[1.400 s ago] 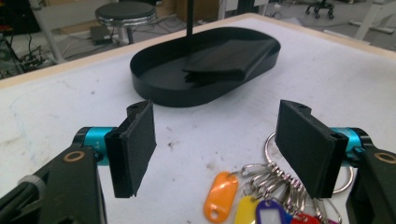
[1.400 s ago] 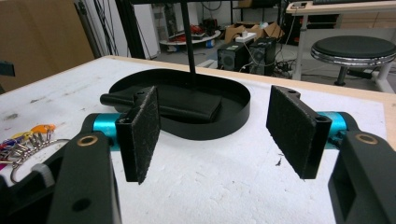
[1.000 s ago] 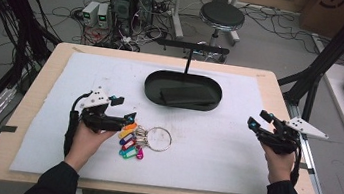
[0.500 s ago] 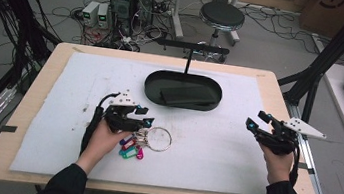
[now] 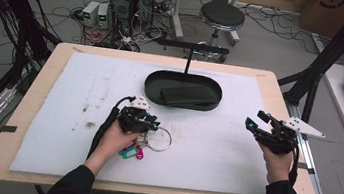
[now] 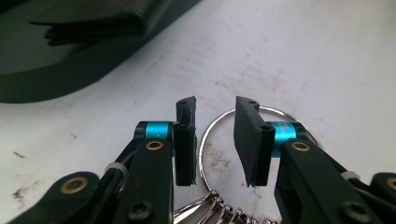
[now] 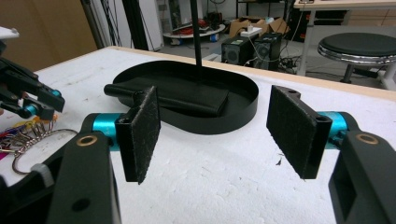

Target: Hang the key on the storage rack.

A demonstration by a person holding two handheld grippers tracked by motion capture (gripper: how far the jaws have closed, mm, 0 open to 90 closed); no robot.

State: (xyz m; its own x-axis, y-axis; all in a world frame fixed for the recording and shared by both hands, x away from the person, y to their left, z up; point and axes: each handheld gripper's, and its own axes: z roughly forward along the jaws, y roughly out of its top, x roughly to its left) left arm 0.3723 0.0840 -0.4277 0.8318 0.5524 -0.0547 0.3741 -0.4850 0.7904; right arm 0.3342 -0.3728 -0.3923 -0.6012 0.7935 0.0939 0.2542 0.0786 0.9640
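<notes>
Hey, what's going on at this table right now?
A person at a table holds a gripper in each hand. The left gripper is down over a bunch of keys with coloured tags; its jaws have just been closing and now straddle the big key ring, with no pad pressing on it yet. The right gripper waits open off to the side. A black tray holding a dark wallet-like thing sits farther back.

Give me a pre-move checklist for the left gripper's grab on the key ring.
1. Left gripper over the key ring: ok.
2. Ring wire between the jaws, which have just been closing: ok.
3. Pads pressing on the wire: not ok, a gap shows.
4. Coloured tags free of the jaws: cannot tell.
5. Black tray apart from the ring: ok.
6. Right gripper open, away from the ring: ok.
</notes>
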